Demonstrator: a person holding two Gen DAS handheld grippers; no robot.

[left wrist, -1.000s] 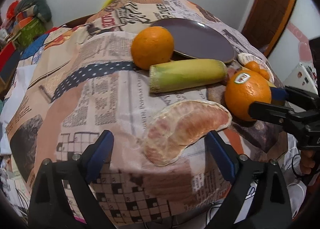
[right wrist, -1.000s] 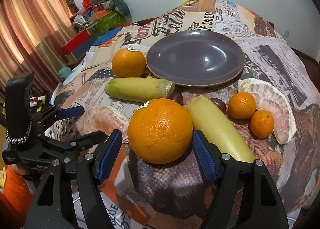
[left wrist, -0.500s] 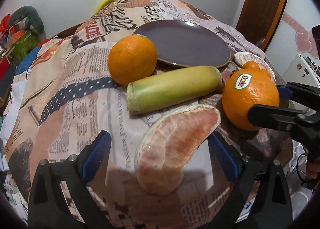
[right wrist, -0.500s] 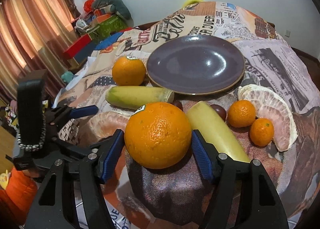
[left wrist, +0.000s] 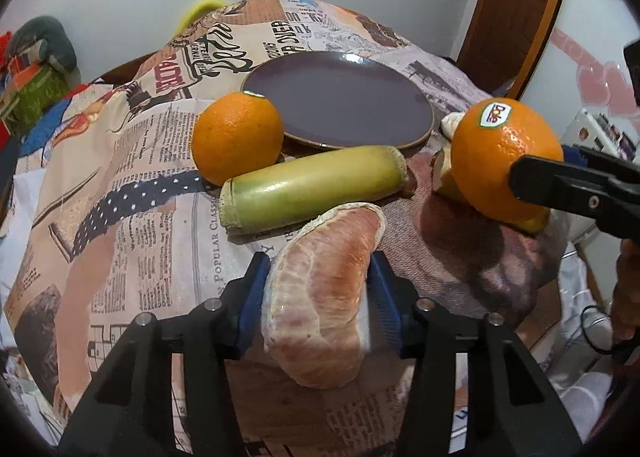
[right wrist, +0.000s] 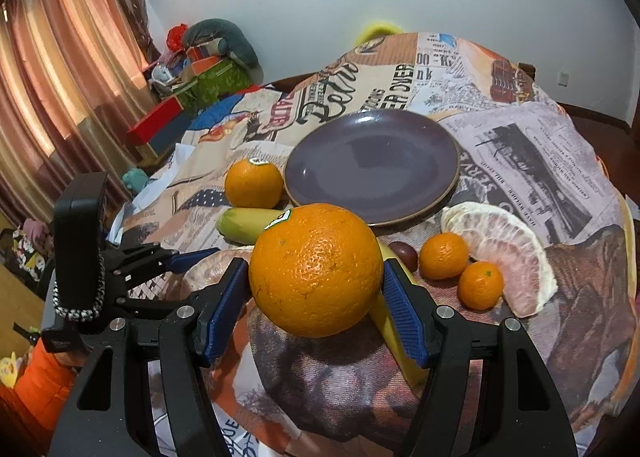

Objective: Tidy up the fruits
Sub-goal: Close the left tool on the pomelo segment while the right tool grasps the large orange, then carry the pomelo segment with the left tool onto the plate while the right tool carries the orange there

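Both hands were in the pick-up step of sorting the fruit. The left claw [left wrist: 316, 293] was closing on a peeled pomelo wedge [left wrist: 320, 297]; its blue pads pressed both flanks of the wedge, which lay at the near edge of the counter [left wrist: 132, 185], just in front of a pale green-yellow stalk piece [left wrist: 312, 189]. The right claw [right wrist: 316, 297] was clamped on a large stickered orange [right wrist: 316, 269], pads against its two sides; seen from the left wrist, the orange appeared lifted slightly clear of the cloth, with a shadow under it.

The purple plate [right wrist: 372, 165] sat bare farther back on the counter, with a second orange [right wrist: 254, 185] just beside its left rim. To the right of the held orange lay two small mandarins [right wrist: 443, 256], another pomelo wedge [right wrist: 508, 249] and a dark round fruit [right wrist: 404, 251], all off the plate.

Judging from this, the plate was the likely destination and nothing had reached it yet. The next move seemed to call for raising each fruit clear of its neighbours and carrying it forward over the stalk piece to the plate. The wedge looked soft, so a light squeeze would suit it; the orange could roll once released, so it would want setting down well inside the rim
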